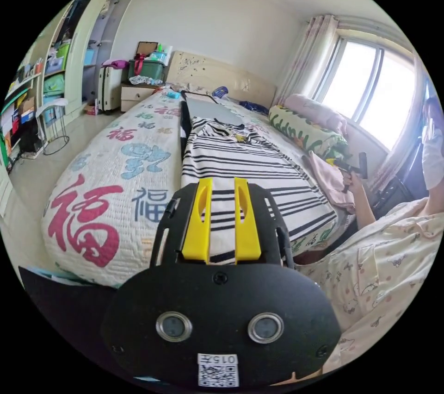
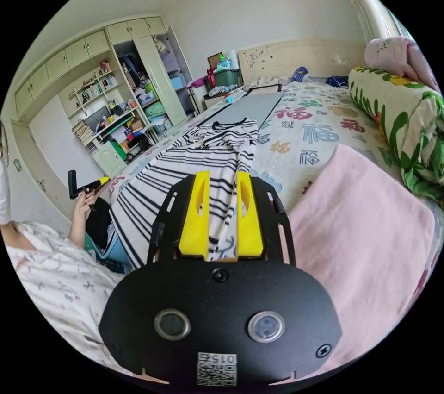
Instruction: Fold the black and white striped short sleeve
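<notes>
Left gripper view puts my left gripper (image 1: 223,185) over the near hem of the striped shirt (image 1: 245,158), which lies flat along the bed (image 1: 92,190). Its yellow jaws stand a narrow gap apart, gripping nothing. The quilt carries big red and blue Chinese characters (image 1: 81,222) — I won't try to read them. In the right gripper view my right gripper (image 2: 222,181) is likewise narrowly parted and empty — a pink blanket (image 2: 360,227) lies just beside the shirt's edge.
</notes>
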Demonstrator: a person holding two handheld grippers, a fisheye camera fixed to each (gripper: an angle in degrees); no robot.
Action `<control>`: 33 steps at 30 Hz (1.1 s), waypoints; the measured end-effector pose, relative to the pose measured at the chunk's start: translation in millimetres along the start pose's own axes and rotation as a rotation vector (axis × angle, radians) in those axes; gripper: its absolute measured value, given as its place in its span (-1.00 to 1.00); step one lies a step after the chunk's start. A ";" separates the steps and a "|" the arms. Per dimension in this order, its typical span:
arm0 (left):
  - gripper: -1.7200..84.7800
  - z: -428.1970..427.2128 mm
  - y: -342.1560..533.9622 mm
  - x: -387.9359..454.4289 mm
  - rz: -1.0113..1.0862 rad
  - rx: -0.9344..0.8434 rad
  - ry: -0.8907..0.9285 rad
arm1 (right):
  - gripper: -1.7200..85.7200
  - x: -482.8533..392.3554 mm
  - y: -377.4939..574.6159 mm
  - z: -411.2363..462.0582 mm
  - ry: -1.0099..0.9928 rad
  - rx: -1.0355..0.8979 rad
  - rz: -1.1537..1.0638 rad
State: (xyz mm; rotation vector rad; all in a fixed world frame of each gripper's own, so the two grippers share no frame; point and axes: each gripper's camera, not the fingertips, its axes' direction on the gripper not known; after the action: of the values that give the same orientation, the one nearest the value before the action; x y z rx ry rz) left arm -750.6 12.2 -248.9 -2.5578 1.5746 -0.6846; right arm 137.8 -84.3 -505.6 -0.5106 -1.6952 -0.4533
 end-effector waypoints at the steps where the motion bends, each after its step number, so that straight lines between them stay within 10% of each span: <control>1: -0.78 18.7 -21.9 9.5 0.030 -0.015 0.048 | -0.74 9.3 -31.8 34.4 -0.029 -0.021 -0.003; 13: -0.77 146.7 -163.9 85.9 0.214 -0.206 0.219 | -0.74 95.7 -185.3 329.6 0.204 -0.346 0.094; 25: -0.69 262.9 -348.7 88.9 0.351 -0.323 0.002 | -0.91 106.4 -110.6 210.4 0.014 -0.047 0.004; 33: -0.66 313.2 -406.6 69.2 0.398 -0.431 -0.142 | -0.77 142.0 -136.5 293.6 -0.047 -0.234 0.040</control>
State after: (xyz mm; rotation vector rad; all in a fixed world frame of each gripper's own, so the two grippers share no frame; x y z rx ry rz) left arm -259.9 90.9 -394.4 -2.3467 2.2837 -0.1302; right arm -199.3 -20.8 -420.3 -0.7285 -1.6828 -0.6190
